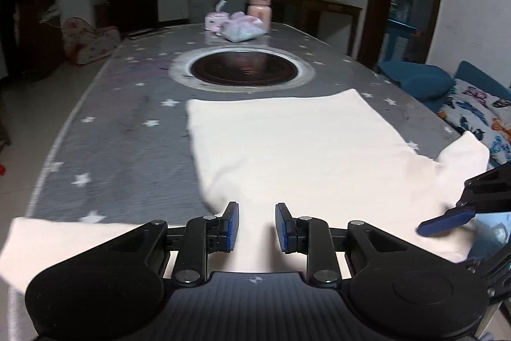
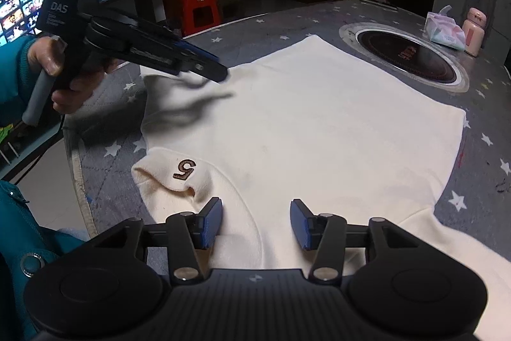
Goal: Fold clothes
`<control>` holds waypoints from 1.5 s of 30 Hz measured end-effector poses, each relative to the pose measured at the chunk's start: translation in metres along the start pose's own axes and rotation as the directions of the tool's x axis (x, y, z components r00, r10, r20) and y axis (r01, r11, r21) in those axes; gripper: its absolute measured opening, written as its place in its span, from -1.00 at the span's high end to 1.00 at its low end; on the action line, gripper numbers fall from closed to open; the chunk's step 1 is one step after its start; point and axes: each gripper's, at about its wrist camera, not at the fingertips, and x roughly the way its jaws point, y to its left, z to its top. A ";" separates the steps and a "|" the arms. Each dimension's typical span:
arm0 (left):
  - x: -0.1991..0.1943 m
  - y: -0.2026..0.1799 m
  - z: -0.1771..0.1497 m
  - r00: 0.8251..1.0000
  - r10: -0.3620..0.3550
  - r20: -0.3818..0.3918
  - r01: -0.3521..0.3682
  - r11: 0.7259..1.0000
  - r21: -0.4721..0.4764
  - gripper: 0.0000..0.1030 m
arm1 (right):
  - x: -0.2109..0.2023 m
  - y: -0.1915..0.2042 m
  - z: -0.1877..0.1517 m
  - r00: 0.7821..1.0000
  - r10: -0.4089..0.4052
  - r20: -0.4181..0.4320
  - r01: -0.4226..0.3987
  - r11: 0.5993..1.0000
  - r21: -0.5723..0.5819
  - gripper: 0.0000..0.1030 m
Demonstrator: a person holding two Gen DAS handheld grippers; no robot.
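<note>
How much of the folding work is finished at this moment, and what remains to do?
Done: the cream sweater lies spread flat on the star-patterned table cover, its collar with the "5" showing. In hand: nothing yet; the left gripper and right gripper are both open above the cloth, gripping nothing. Left: no fold is visible, so the sleeves and body remain to be folded.

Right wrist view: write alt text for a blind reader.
A cream sweater lies spread flat on a grey star-patterned table, its collar showing a stitched 5. The open right gripper hovers over its near edge; the left gripper reaches in from the left.
</note>
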 end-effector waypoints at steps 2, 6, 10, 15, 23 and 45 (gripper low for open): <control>0.010 0.000 0.002 1.000 0.018 -0.018 -0.018 1.000 -0.012 0.46 | 0.000 -0.001 -0.001 1.000 0.000 0.001 0.000 1.000 0.008 0.04; 0.017 0.012 -0.003 0.998 0.025 -0.052 -0.027 0.998 -0.056 0.48 | 0.000 0.000 -0.002 1.000 0.000 0.003 0.000 1.000 0.004 0.03; 0.008 0.010 -0.001 0.999 0.020 -0.043 -0.022 0.998 -0.056 0.46 | 0.001 -0.001 -0.003 1.000 0.001 0.009 -0.001 1.000 0.005 -0.03; 0.018 0.001 0.004 0.997 0.050 -0.058 -0.051 0.999 -0.019 0.29 | 0.001 -0.001 -0.004 1.000 -0.005 0.017 0.005 1.000 0.007 -0.04; 0.009 -0.007 0.006 0.998 0.038 -0.041 -0.039 0.999 -0.014 0.17 | -0.014 -0.011 -0.005 0.997 -0.034 0.072 0.028 0.996 0.082 -0.05; -0.003 -0.040 0.010 0.999 -0.024 -0.022 0.025 0.997 0.066 -0.04 | -0.035 -0.014 -0.025 0.992 -0.085 0.089 0.069 0.984 0.166 -0.05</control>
